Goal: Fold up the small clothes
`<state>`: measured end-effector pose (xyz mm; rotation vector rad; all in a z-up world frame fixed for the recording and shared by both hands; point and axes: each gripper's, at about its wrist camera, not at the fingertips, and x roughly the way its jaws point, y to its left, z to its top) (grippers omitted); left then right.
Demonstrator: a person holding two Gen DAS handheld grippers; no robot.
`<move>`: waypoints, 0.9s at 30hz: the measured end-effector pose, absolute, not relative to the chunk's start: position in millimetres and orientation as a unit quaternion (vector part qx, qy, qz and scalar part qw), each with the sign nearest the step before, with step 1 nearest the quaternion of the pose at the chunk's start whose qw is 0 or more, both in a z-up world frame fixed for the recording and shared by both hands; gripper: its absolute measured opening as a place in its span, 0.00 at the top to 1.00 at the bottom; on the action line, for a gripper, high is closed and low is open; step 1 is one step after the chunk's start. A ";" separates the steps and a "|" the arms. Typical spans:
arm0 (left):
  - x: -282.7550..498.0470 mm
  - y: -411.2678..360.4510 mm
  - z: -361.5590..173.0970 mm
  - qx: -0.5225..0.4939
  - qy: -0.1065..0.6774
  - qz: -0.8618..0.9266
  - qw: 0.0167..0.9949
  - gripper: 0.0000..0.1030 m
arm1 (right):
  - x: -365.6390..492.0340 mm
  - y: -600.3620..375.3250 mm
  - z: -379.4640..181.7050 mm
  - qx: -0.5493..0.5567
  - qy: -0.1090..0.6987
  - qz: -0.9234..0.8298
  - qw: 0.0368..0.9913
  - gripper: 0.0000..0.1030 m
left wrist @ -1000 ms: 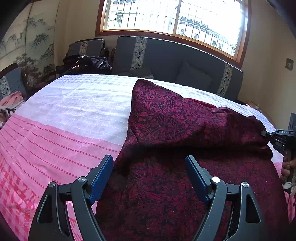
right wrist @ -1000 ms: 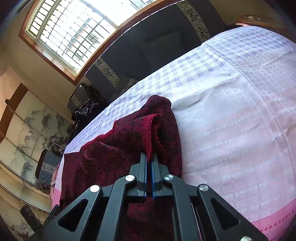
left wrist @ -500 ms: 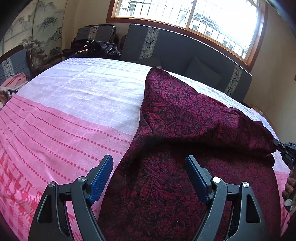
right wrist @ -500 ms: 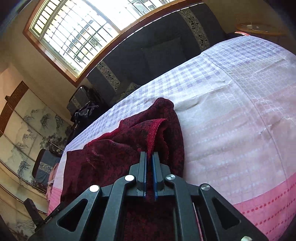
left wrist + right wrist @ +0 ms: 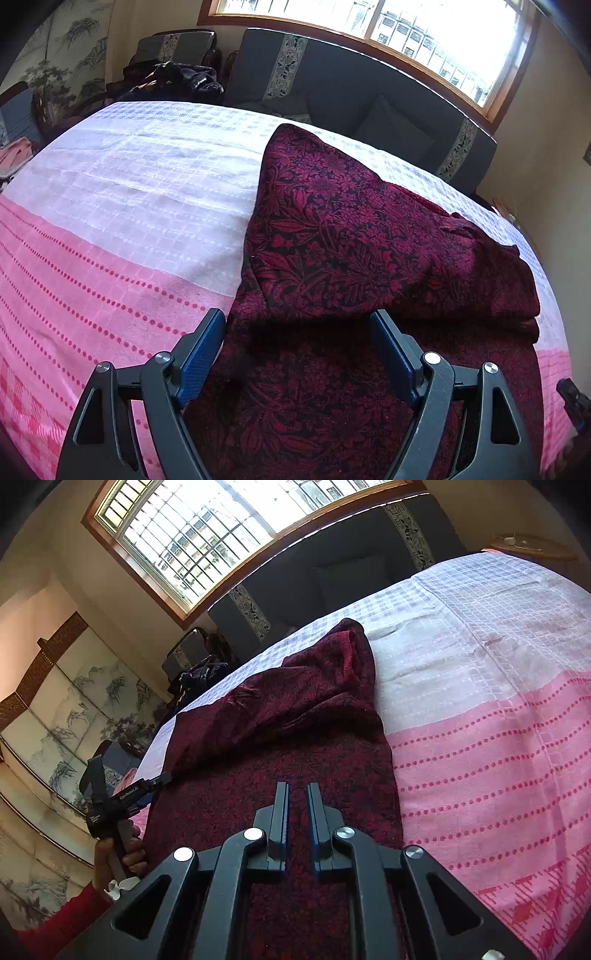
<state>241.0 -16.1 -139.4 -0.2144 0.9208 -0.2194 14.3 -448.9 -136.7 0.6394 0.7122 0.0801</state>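
The dark red floral garment (image 5: 354,251) lies partly folded on the bed (image 5: 122,206), toward its right edge. The left hand-held gripper (image 5: 299,354) hovers released above it. The right hand-held gripper (image 5: 297,812), just been opening, stands slightly parted with nothing between its jaws.

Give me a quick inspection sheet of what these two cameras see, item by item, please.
Surface: bed under a pink and white woven bedspread.
Job's things: one dark red floral-patterned garment lying on the bedspread, its far part folded over the near part.
Clutter: nothing seen on the bed besides the garment.
Grippers: left gripper open wide above the garment, nothing between its pads; right gripper has just been opening, a narrow gap, no cloth in it.
Cables: nothing seen.
Surroundings: barred window, dark grey sofa, painted folding screen, dark clothes pile on a chair.
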 end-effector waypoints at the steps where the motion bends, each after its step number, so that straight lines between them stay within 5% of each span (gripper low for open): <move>1: 244.3 -8.2 -142.5 -0.113 0.446 -0.090 0.883 0.22 | 14.1 -448.9 -137.4 0.310 0.342 0.040 0.886 0.88; 15: 206.5 47.7 -106.0 -0.145 0.358 -0.033 0.922 0.23 | 10.7 -443.4 -143.7 0.312 0.337 0.052 0.887 0.86; 23: 215.2 -9.2 -131.2 -0.102 0.476 -0.154 0.860 0.23 | 5.7 -434.5 -137.5 0.303 0.337 0.054 0.890 0.81; 27: 227.7 -3.9 -133.1 -0.106 0.455 -0.114 0.877 0.23 | -5.8 -433.2 -131.5 0.299 0.335 0.057 0.892 0.79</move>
